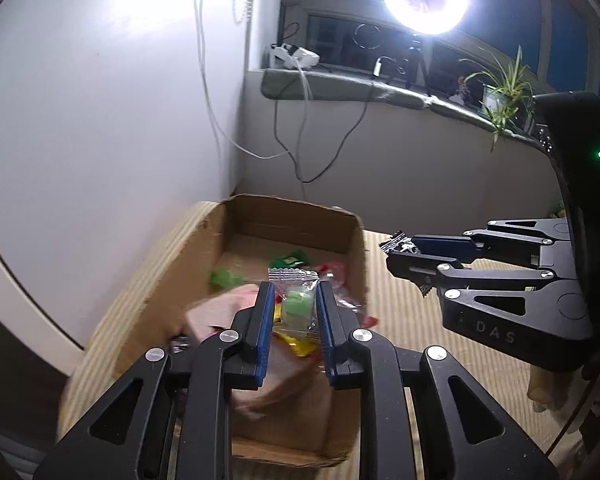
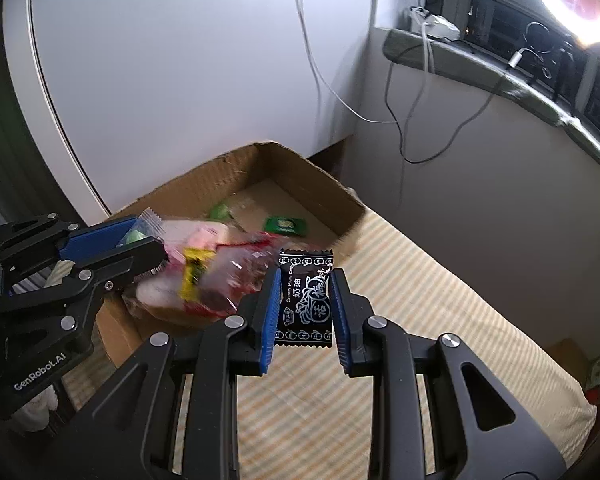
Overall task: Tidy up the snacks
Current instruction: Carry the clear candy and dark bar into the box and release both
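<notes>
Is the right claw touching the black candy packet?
Touching. The right wrist view shows the right claw with both blue pads pressed against the black candy packet.

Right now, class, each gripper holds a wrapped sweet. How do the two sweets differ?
The left gripper holds a clear-wrapped sweet with a green piece visible inside; the right gripper holds a black-wrapped sweet, opaque with white print. The clear-wrapped sweet hangs over the cardboard box; the black-wrapped sweet is over the striped cloth beside it. Both are small sealed packets with crimped ends, pinched between blue pads.

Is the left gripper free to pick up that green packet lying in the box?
Probably not yet: the left gripper is already shut on a clear-wrapped green candy. The green packet lies uncovered in the open cardboard box.
</notes>
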`<state>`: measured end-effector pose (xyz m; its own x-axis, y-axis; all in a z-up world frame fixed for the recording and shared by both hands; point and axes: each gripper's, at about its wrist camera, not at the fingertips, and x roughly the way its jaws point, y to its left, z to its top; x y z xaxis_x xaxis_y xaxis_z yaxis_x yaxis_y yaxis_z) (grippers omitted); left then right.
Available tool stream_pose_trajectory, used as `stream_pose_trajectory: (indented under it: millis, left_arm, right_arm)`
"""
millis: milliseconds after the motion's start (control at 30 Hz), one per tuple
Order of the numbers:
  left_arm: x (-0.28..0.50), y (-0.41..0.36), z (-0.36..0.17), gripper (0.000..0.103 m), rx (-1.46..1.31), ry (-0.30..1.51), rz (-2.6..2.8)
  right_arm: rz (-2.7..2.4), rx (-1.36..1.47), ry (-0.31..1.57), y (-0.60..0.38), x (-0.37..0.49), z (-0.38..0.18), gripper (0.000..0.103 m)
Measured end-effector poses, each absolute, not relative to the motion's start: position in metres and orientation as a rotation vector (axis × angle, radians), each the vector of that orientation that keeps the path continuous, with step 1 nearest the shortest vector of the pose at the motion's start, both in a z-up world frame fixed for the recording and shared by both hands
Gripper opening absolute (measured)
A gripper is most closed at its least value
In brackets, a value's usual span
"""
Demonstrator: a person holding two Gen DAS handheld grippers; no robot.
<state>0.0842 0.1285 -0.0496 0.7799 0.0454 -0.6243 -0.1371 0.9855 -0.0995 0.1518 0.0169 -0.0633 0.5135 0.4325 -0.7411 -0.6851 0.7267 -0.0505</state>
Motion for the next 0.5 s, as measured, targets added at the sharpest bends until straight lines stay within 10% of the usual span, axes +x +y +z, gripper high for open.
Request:
stream_pose_trajectory:
  millis: [500]
  left_arm:
    - [0.087, 0.164, -0.058, 0.020, -0.176, 0.676, 0.149]
  right_arm:
    - [0.723, -0.361, 0.792, 0.064, 0.160, -0.064, 0.025]
